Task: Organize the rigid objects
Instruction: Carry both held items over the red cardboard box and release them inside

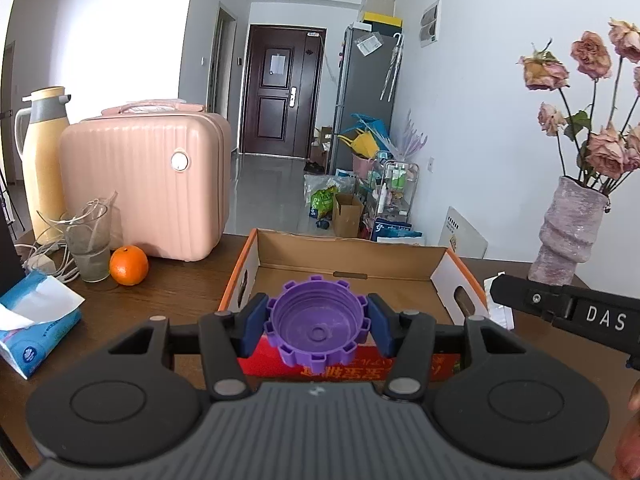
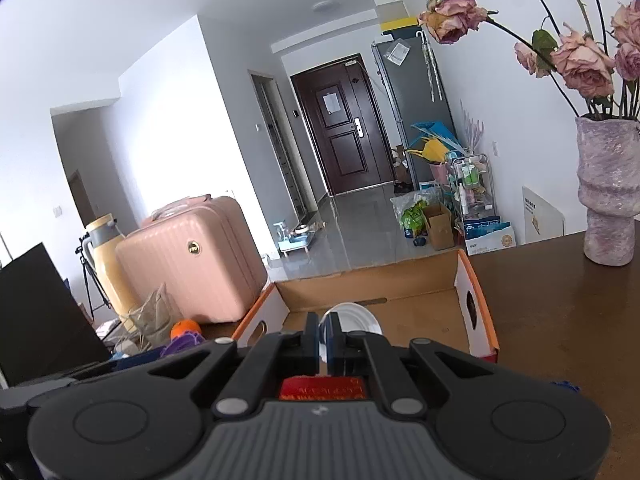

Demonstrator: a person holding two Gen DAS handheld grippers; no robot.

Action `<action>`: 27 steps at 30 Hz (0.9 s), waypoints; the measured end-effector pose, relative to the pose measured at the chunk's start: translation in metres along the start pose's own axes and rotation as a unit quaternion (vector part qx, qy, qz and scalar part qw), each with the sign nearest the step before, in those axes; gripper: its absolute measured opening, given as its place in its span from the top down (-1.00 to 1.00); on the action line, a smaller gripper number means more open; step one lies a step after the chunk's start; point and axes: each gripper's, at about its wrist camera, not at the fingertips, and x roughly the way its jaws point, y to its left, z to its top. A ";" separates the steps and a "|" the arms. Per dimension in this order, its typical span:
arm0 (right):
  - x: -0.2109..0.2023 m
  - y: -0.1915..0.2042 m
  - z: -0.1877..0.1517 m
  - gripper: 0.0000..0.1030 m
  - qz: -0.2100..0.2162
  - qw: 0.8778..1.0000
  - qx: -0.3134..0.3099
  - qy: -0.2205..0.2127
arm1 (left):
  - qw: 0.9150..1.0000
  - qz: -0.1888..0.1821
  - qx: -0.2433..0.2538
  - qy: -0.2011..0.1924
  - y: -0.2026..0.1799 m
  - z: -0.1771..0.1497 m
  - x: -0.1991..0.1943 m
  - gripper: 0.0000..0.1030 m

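Brown table (image 1: 172,292) carries everything. Left gripper (image 1: 318,326) clamps purple cap (image 1: 316,320) by its toothed rim, above box (image 1: 440,276) near edge. Right gripper (image 2: 325,342) pinches white lid (image 2: 356,318) edge, jaws nearly together, over box interior. Beyond: orange (image 1: 129,265), glass (image 1: 89,240), pink case (image 1: 148,184), vase (image 1: 570,232).

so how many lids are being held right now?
2. A purple lid sits between the left jaws, in front of the cardboard box; a white lid is pinched edge-on in the right jaws. Others may be hidden.
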 end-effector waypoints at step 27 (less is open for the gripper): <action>0.119 -0.011 0.013 0.94 -0.098 0.991 -0.075 0.055 | 0.998 0.032 0.025 0.044 -0.001 0.028 0.116 -0.06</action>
